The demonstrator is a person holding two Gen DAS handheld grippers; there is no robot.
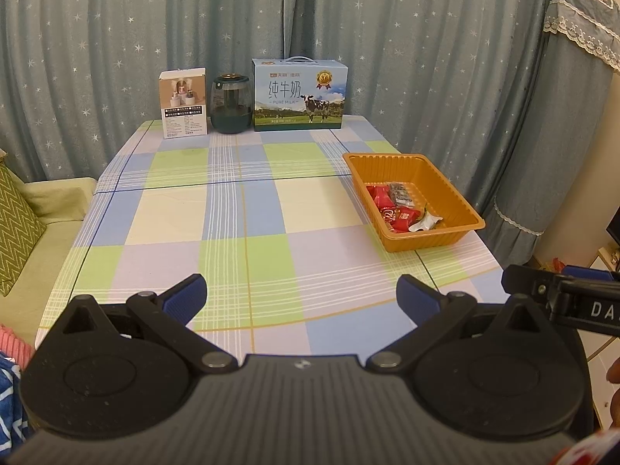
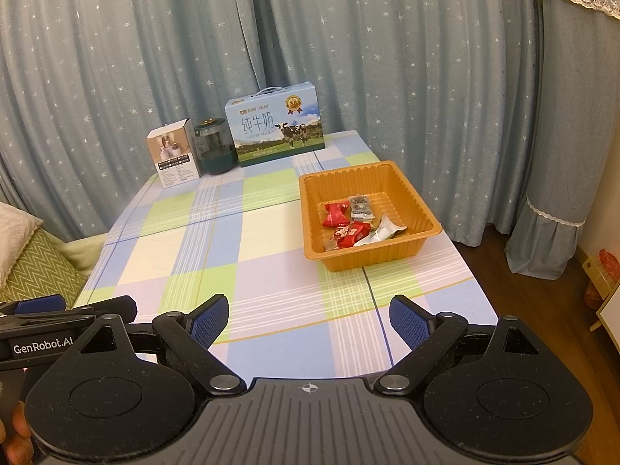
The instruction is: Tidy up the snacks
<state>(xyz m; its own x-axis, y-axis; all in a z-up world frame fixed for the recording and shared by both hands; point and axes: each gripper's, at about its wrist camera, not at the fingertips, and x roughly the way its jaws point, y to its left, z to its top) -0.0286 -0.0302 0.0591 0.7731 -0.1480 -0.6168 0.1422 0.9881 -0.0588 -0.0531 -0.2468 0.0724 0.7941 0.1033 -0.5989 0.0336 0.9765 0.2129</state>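
An orange plastic tray stands near the right edge of the checked table; it also shows in the right wrist view. Several wrapped snacks lie in it: red packets, a dark bar and a white wrapper. My left gripper is open and empty above the table's near edge. My right gripper is open and empty, also above the near edge, short of the tray.
A milk carton box, a dark glass jar and a small white box stand at the table's far edge against the curtain. A sofa with a green cushion is left. Wood floor lies right.
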